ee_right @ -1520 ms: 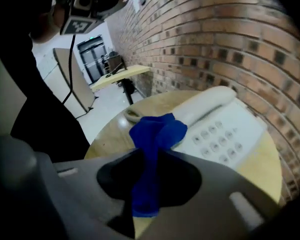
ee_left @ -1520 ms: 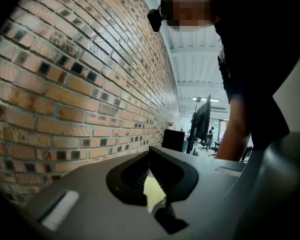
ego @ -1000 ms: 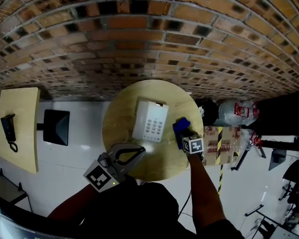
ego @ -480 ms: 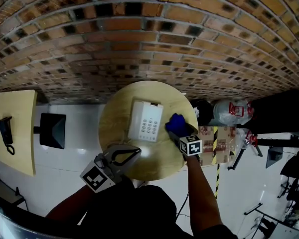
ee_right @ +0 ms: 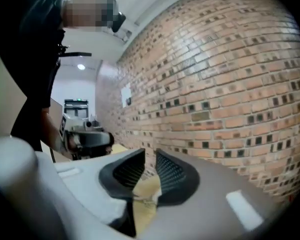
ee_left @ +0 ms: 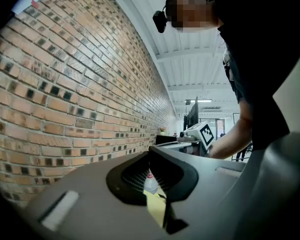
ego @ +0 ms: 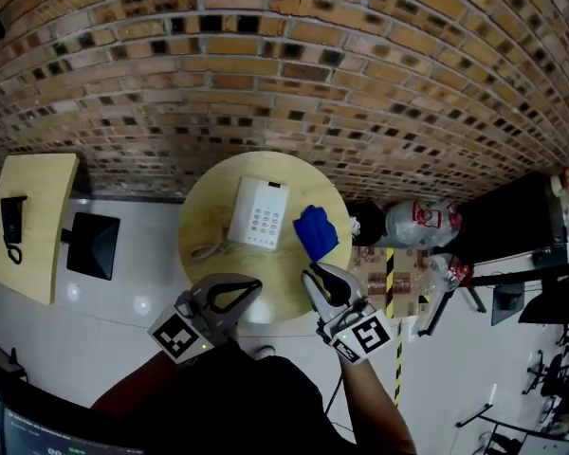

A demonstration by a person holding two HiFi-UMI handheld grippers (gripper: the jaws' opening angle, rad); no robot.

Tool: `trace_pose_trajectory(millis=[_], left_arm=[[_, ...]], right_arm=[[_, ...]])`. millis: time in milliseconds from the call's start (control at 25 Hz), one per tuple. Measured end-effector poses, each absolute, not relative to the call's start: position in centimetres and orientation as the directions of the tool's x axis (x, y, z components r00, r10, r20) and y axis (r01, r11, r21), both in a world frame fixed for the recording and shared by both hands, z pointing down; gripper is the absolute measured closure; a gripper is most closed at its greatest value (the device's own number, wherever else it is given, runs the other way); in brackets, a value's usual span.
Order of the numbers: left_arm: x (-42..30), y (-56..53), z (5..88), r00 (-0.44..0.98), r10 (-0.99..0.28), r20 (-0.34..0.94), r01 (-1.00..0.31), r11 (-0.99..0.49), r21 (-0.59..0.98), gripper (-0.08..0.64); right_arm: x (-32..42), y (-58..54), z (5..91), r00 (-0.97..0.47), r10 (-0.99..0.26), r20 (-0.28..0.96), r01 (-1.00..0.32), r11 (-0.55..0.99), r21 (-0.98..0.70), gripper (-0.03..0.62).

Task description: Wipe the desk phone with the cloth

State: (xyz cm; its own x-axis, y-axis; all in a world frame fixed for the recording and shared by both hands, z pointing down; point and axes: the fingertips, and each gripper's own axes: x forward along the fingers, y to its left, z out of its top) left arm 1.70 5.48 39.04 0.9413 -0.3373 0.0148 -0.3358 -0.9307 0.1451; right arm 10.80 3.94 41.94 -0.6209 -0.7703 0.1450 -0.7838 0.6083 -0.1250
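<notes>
The white desk phone [ego: 259, 213] lies on the round wooden table [ego: 209, 197]. Just right of it, the blue cloth [ego: 315, 231] lies loose on the tabletop. My right gripper [ego: 306, 272] hovers over the table's near right edge, short of the cloth. Its jaws are closing with a narrow gap and nothing between them [ee_right: 150, 153]. Over the near left edge, my left gripper [ego: 257, 282] is shut and empty, its tips meeting [ee_left: 150, 151].
A brick wall [ego: 266, 83] runs behind the table. A second table [ego: 43, 188] at the left carries a black handset [ego: 14, 227], with a black seat [ego: 92, 245] beside it. Bags [ego: 422, 221] and a cardboard box [ego: 398, 268] crowd the floor at the right.
The right gripper has let go of the blue cloth and drawn back toward me. The cloth now lies beside the phone. The left gripper has barely moved.
</notes>
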Motion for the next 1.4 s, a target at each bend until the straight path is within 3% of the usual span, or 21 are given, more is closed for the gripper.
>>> trace_pose_trajectory(millis=[120,600,1400], left_arm=[[2.1,10.2,37.7,0.938,-0.347,0.001,-0.344,-0.929,0.137,0.572],[1.6,19.7,33.6,0.932,-0.363,-0.017,-0.36,-0.928,0.091,0.572],[-2.5,18.7,32.0,0.951,-0.305,-0.039,-0.301,-0.95,0.086,0.572]], right_arm=[[9.1,9.2,38.1,-0.676,-0.735,0.062,-0.736,0.668,-0.109,0.591],[5.4,20.8,33.6,-0.755,-0.655,0.029,-0.655,0.751,-0.082,0.591],[0.0,18.8,31.5,-0.727,-0.687,-0.008,-0.685,0.726,-0.06,0.592]])
